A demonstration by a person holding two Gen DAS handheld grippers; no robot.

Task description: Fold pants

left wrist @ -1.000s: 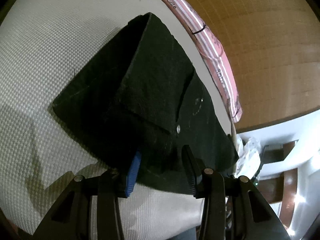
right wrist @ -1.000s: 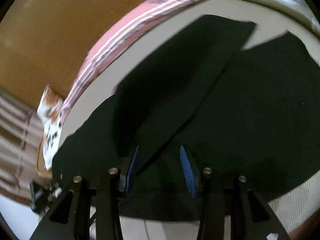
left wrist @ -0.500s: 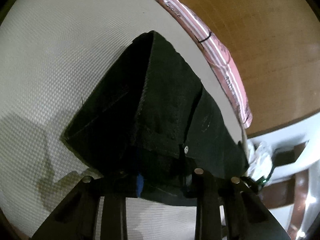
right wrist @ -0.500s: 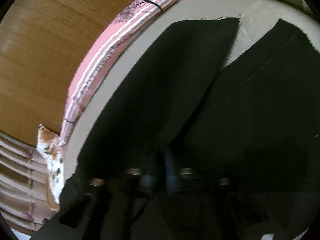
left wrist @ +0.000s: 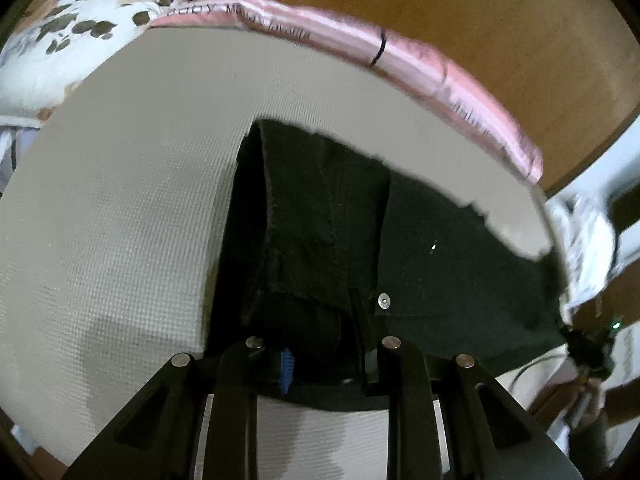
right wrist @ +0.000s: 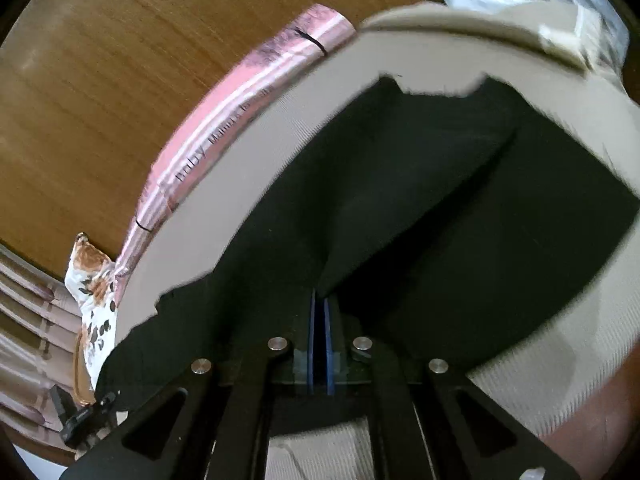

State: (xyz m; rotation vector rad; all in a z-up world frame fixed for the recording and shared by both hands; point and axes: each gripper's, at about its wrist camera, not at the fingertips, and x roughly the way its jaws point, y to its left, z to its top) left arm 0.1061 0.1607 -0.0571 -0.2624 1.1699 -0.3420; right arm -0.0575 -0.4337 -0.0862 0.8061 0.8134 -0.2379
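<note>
Black pants [left wrist: 440,260] lie stretched across a white textured mattress [left wrist: 120,240]. My left gripper [left wrist: 326,356] holds the thick waistband end near a metal rivet [left wrist: 384,301]; its jaws are still closing, with the bunched fabric pressed between the pads. In the right wrist view the pants [right wrist: 440,200] spread out ahead in a dark sheet with a fold running up the middle. My right gripper [right wrist: 319,312] is shut on a thin edge of that fabric, its blue pads almost touching. Both held ends are raised a little off the mattress [right wrist: 280,140].
A pink striped cloth [left wrist: 400,52] runs along the mattress edge, with a wooden surface [left wrist: 480,20] beyond it. A floral pillow [left wrist: 80,20] sits at the far left corner. White furniture [left wrist: 600,200] stands to the right. The pink cloth [right wrist: 224,120] also borders the right wrist view.
Both grippers went from open around the fabric to closed on it. Each has since lifted and swung, and the pants are drawn tauter between them.
</note>
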